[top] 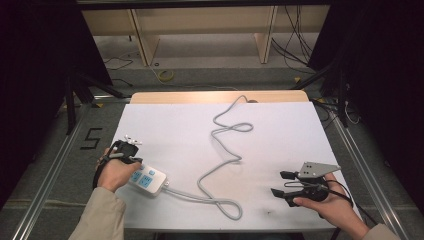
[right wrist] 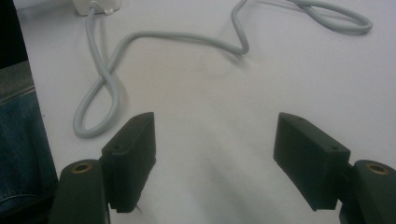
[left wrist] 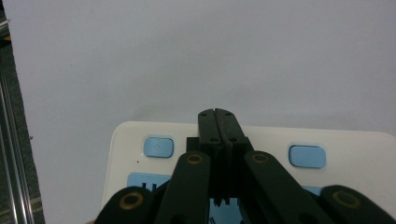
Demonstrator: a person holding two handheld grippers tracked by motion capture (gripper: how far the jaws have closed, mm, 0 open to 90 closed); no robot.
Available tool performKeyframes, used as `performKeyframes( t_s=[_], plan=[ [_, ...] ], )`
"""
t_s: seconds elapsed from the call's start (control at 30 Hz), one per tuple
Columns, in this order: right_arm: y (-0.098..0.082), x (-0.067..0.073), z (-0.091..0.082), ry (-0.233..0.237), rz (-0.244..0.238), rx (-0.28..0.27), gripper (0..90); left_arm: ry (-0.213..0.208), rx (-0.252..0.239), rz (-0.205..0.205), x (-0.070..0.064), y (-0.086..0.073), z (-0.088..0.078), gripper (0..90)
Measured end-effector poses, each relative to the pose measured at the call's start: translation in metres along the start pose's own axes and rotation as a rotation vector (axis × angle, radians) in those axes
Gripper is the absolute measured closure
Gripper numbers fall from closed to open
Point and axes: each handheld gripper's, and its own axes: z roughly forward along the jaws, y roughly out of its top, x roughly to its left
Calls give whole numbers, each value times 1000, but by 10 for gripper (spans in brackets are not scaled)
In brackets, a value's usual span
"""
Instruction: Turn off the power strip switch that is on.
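Note:
A white power strip (top: pixel 148 181) with blue sockets and buttons lies at the front left of the white table (top: pixel 280 130), and its grey cable (top: pixel 220 165) snakes in loops toward the far edge. My left gripper (top: pixel 129 159) is shut, its jaws pressed together with nothing between them, tips (left wrist: pixel 218 116) just over the strip (left wrist: pixel 364 154) between two blue buttons. My right gripper (top: pixel 282 183) is held at the front right, open, with bare table between its jaws (right wrist: pixel 215 158). In the right gripper view a cable loop (right wrist: pixel 95 112) lies ahead and the strip's end (right wrist: pixel 95 4) shows at the top.
Metal rails (top: pixel 50 165) run along both sides of the table. A wooden shelf (top: pixel 200 30) and loose wires stand beyond the far edge. The person's jeans (right wrist: pixel 18 144) are at the table's near edge.

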Motion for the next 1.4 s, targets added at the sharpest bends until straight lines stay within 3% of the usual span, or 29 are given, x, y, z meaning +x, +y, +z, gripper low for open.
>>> performKeyframes(
  t_s=[0.5, 0.77, 0.83, 0.97, 1.3, 1.4],
  plan=[
    [0, 0, 0, 1, 0, -1, 301, 21, -76, 1, 0, 2, -5, 899],
    [0, 0, 0, 1, -1, 1, 301, 16, -158, 12, -5, 5, -12, 895],
    [0, 0, 0, 2, -1, -1, 301, 6, -177, 10, -7, 6, -13, 827],
    [0, 0, 0, 2, -1, -1, 301, -15, -202, 11, -12, 8, -17, 790],
    [0, 0, 0, 3, 1, 0, 301, -69, -285, 3, -23, 13, -20, 601],
    [0, 0, 0, 4, 0, -2, 301, -116, -283, 3, -25, 13, -20, 560]
  ],
)
